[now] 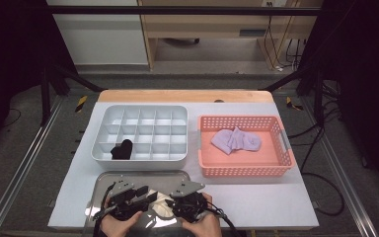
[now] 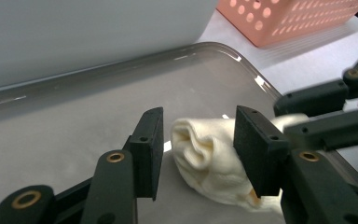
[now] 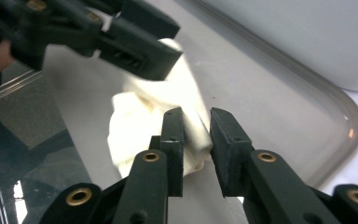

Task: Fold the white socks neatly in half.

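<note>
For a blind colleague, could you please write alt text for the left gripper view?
Open black left tongs straddle a rolled cream sock lying on a shiny metal tray. The other tongs reach in from the right, with a salmon-pink basket behind.

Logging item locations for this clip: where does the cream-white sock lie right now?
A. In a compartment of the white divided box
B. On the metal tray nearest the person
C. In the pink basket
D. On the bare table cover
B: the cream-white sock lies on the metal tray, between the jaws of the left gripper.
</note>
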The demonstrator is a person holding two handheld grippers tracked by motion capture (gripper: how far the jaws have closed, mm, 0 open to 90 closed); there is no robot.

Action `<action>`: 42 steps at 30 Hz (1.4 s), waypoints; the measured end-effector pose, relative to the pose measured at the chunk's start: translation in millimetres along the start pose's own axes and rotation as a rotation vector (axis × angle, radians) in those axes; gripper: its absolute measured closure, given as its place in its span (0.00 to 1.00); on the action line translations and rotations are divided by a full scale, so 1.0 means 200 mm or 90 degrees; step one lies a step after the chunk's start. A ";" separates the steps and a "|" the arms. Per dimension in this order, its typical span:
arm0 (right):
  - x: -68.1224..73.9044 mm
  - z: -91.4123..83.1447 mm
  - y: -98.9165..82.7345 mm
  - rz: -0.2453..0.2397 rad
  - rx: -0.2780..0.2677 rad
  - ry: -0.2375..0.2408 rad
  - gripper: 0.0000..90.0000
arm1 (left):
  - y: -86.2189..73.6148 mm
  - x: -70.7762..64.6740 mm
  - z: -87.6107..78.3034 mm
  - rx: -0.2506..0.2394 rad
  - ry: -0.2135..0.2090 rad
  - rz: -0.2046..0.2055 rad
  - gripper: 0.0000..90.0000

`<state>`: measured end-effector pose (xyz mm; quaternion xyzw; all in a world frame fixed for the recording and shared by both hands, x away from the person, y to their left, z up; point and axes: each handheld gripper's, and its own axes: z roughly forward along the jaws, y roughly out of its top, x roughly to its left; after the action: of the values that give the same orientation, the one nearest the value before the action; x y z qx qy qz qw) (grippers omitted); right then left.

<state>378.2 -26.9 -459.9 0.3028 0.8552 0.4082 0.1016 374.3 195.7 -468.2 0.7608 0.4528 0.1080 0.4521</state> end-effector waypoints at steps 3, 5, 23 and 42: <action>-0.01 -0.02 0.01 0.024 -0.015 0.011 0.82 | -0.02 -0.01 -0.01 0.002 0.006 0.005 0.57; -0.02 -0.06 0.02 0.044 -0.045 0.018 0.82 | -0.03 -0.02 -0.01 -0.001 0.012 0.007 0.57; 0.00 -0.01 -0.07 0.088 -0.015 0.052 0.81 | -0.09 -0.03 -0.03 0.015 -0.015 -0.003 0.51; -0.02 -0.04 -0.13 0.104 -0.015 0.078 0.87 | -0.12 -0.07 -0.01 0.057 -0.099 -0.005 0.42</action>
<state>366.6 -46.2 -474.8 0.3447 0.8276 0.4426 0.0194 351.3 190.3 -483.5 0.7846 0.4235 0.0269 0.4520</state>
